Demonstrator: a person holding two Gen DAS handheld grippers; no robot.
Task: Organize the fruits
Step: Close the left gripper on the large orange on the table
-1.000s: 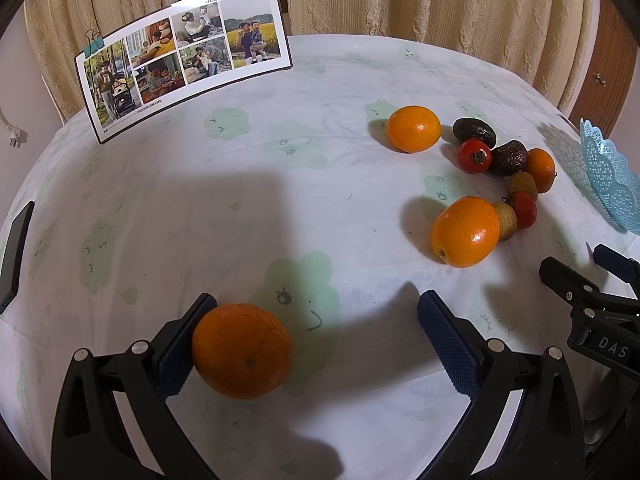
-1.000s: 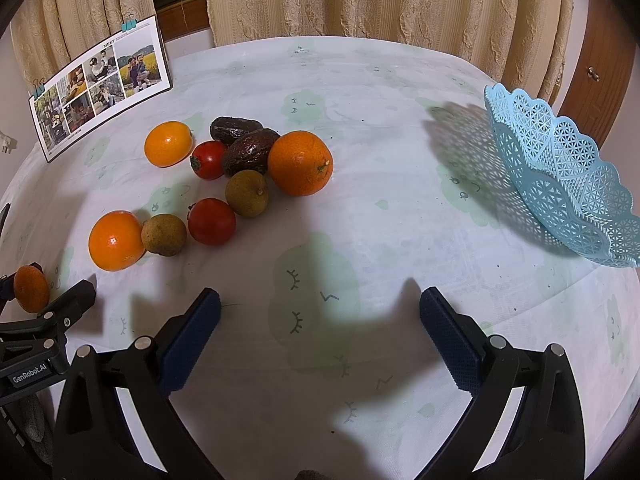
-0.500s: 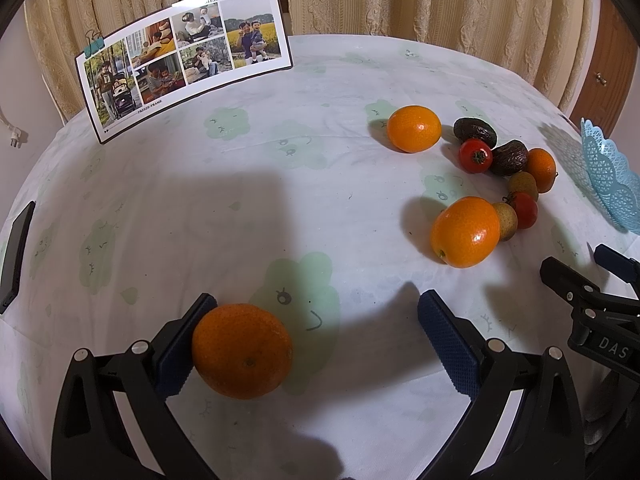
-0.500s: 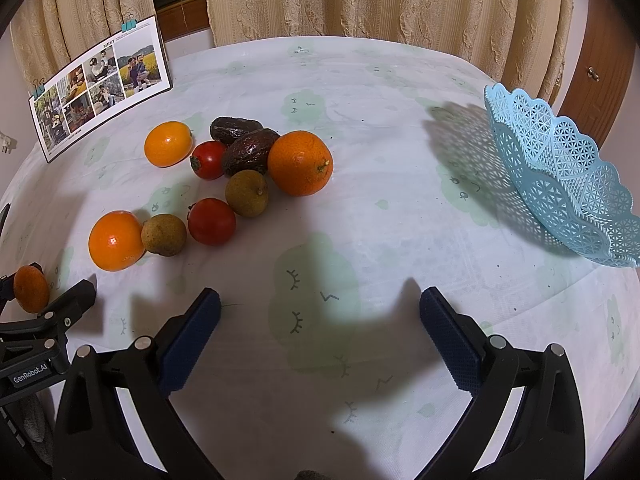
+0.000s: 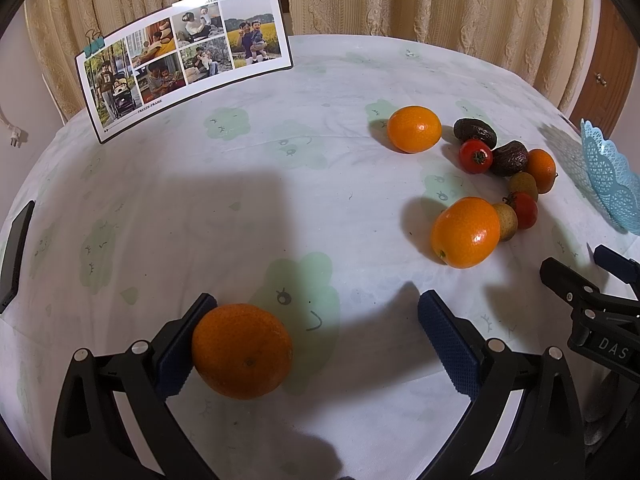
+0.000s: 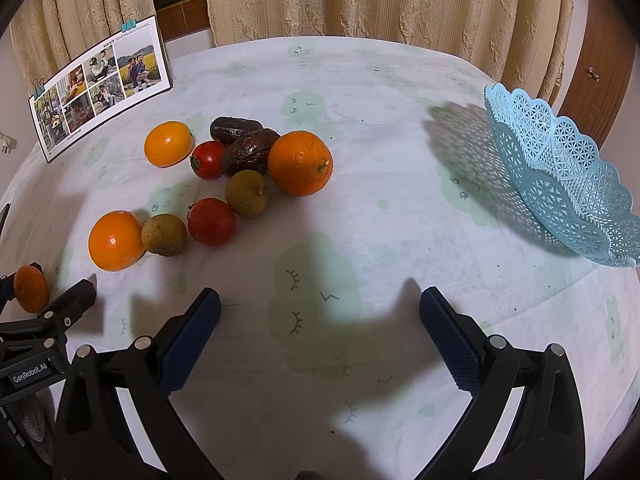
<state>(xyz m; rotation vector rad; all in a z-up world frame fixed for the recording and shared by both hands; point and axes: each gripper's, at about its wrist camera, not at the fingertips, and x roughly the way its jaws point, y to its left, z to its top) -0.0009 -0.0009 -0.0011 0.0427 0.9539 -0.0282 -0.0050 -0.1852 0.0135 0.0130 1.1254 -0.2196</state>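
Observation:
My left gripper point(image 5: 316, 340) is open low over the table, and a dull orange point(image 5: 242, 350) lies between its fingers, touching the left pad point(image 5: 182, 344); the right pad stands well clear of it. To the right lie two bright oranges point(image 5: 466, 232) point(image 5: 415, 129), two tomatoes point(image 5: 475, 156), dark dates point(image 5: 510, 159) and small brown fruits point(image 5: 523, 185). My right gripper point(image 6: 320, 332) is open over bare cloth with nothing in it. In its view the fruit cluster, with a large orange point(image 6: 300, 163), lies ahead left. A blue lattice basket point(image 6: 560, 176) stands ahead right and holds nothing that I can see.
A photo card point(image 5: 184, 60) held by clips stands at the back left of the round table with its white patterned cloth point(image 5: 248, 200). A dark flat device point(image 5: 14, 248) lies at the left edge. Curtains hang behind, and the table's rim curves away on all sides.

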